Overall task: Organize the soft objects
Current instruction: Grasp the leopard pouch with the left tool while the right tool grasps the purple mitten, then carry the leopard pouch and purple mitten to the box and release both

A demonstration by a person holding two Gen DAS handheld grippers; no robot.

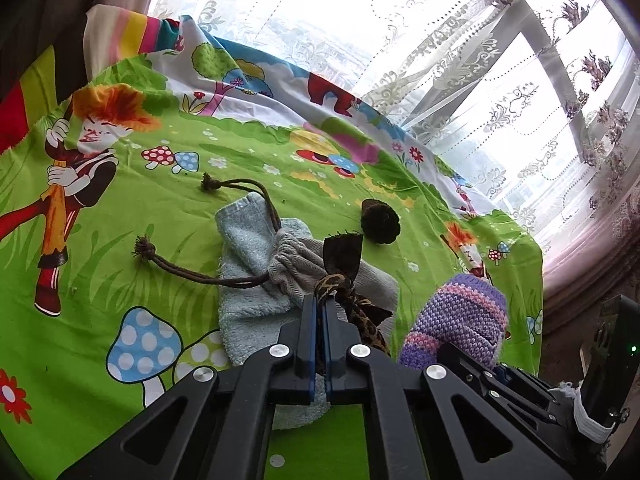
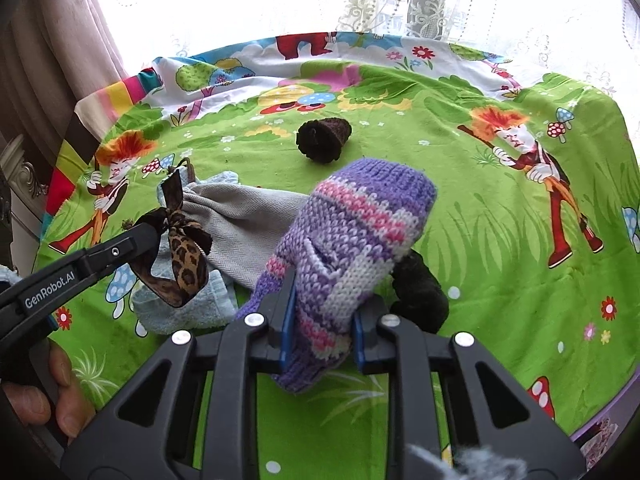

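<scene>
The right gripper [image 2: 320,328] was clamped on a purple, pink and white knitted sock [image 2: 352,236], its blue pads pressing the lower part from both sides while the toe end stood up and leaned away from the camera, above the cloth. The left gripper [image 1: 319,312] had its jaws fully together on a leopard-print ribbon [image 1: 352,304], pinched near the knot, with the loose ends hanging free beside the fingers. Just beyond the ribbon lay a grey drawstring pouch [image 2: 244,224], resting partly on a pale blue towel [image 1: 244,300]; the pouch's brown cords [image 1: 188,270] trailed out to the left across the cloth, each ending in a frayed knot. A dark brown fuzzy piece [image 2: 324,136] lay alone farther back, well apart from the pouch, and another dark fuzzy thing [image 2: 420,292] sat just behind the sock. Everything rested on a bright green cartoon-print cloth [image 2: 500,272] with mushrooms and orange-haired figures. Lace curtains [image 1: 500,92] hung at the window behind. A thumb and fingers [image 2: 60,392] showed at the left gripper's handle.
</scene>
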